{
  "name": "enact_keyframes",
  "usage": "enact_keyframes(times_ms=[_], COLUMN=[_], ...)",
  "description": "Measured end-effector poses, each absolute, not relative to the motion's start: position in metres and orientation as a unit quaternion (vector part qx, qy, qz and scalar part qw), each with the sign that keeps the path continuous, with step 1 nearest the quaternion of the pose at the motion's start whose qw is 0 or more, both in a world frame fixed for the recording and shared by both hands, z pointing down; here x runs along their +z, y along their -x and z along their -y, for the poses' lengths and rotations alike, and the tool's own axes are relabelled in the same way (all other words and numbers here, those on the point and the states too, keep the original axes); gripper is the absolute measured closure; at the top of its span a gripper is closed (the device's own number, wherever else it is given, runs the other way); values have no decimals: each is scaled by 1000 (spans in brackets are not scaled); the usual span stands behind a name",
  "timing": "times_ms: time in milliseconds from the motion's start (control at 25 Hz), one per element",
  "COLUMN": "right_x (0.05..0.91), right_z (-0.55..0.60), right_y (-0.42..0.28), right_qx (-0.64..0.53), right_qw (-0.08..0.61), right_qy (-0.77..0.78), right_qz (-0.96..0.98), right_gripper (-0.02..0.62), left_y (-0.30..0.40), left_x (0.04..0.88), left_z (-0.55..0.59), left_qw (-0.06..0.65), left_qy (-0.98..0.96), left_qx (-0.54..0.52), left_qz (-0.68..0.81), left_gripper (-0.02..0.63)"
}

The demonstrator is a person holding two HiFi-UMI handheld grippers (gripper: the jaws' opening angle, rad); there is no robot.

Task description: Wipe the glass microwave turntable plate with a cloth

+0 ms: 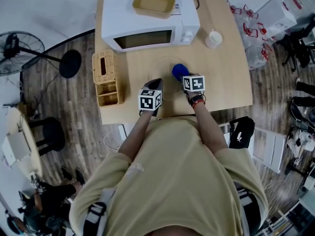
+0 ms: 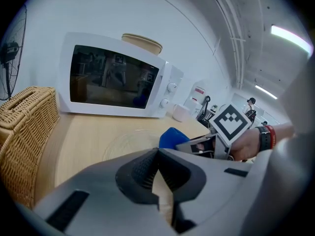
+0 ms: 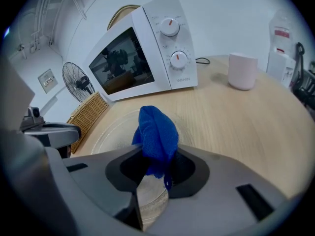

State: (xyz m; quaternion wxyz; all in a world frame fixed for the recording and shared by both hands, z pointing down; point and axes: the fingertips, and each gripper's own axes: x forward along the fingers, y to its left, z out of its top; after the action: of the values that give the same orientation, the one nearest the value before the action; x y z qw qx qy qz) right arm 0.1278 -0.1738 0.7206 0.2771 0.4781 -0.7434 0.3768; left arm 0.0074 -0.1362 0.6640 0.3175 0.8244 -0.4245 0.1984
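The clear glass turntable plate (image 1: 165,65) lies flat on the wooden table in front of the microwave; it is also in the left gripper view (image 2: 129,140) and the right gripper view (image 3: 115,134). My right gripper (image 3: 155,157) is shut on a bunched blue cloth (image 3: 153,134), held over the plate's near right part (image 1: 180,72). My left gripper (image 2: 157,152) is shut with its pads meeting, at the plate's near left edge (image 1: 155,83). I see nothing between its pads; whether they touch the rim is hidden.
A white microwave (image 1: 147,21) with its door shut stands at the back, a tan tray (image 1: 153,4) on top. A pale cup (image 1: 213,38) sits to its right. A wicker tissue box (image 1: 104,68) and wicker basket (image 1: 110,93) stand at the table's left edge.
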Motion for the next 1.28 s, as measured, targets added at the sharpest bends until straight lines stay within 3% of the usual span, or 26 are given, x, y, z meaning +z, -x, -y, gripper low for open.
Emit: enact_keyframes(times_ms=[520, 920, 1280], right_x=[719, 718, 693], right_z=[171, 167, 160], right_y=[-156, -162, -70], right_qx=[328, 345, 325], right_qw=[313, 271, 217], right_qy=[-530, -521, -436], right_qz=[717, 732, 811], right_gripper=[480, 482, 482], left_y=[-4, 22, 51], left_x=[667, 662, 661], left_z=[128, 112, 88], left_qw=[320, 315, 317], left_qy=[-821, -812, -802], left_qx=[200, 198, 184], left_qz=[428, 450, 471], left_gripper=[586, 586, 586])
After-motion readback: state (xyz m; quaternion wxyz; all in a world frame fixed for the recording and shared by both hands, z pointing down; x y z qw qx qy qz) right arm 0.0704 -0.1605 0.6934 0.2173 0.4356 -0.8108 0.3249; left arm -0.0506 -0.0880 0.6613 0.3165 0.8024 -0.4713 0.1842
